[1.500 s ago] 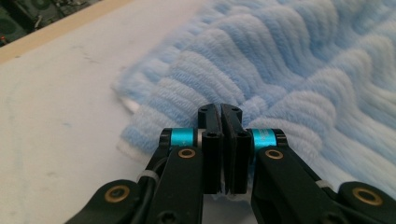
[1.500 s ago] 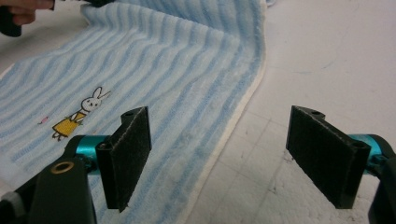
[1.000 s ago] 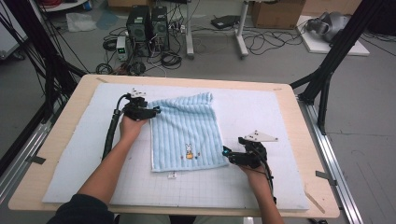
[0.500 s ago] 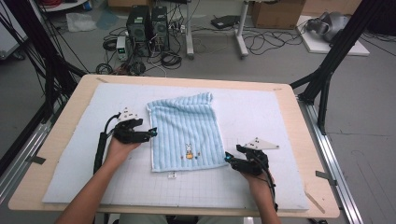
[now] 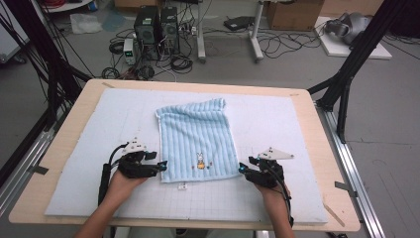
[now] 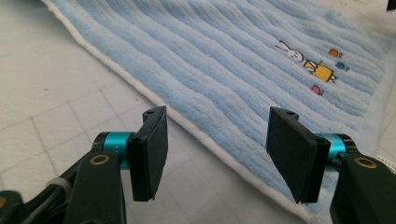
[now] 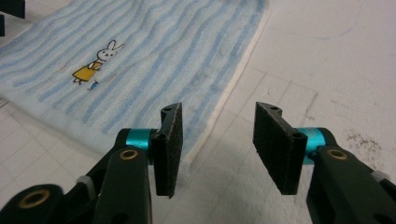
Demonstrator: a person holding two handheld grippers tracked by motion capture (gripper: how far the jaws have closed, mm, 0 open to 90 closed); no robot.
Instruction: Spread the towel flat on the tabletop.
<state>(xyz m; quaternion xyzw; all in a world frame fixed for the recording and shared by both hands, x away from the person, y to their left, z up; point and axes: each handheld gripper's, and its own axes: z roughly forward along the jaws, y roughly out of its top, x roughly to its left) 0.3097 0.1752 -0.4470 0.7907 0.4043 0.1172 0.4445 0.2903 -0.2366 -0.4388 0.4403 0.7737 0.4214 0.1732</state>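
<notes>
Black tongs (image 5: pixel 161 167) (image 5: pixel 241 169) gape wide — flanking the blue towel's (image 5: pixel 197 138) near corners, hands low.

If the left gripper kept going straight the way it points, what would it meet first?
Most likely the towel. The left gripper is open, its jaws straddling the towel's white side edge near a front corner, aimed across the cloth towards the rabbit print. Height above the mat is hard to judge.

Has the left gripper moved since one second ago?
Yes. The left gripper came toward the person, from the towel's far left corner to its near left corner.
</notes>
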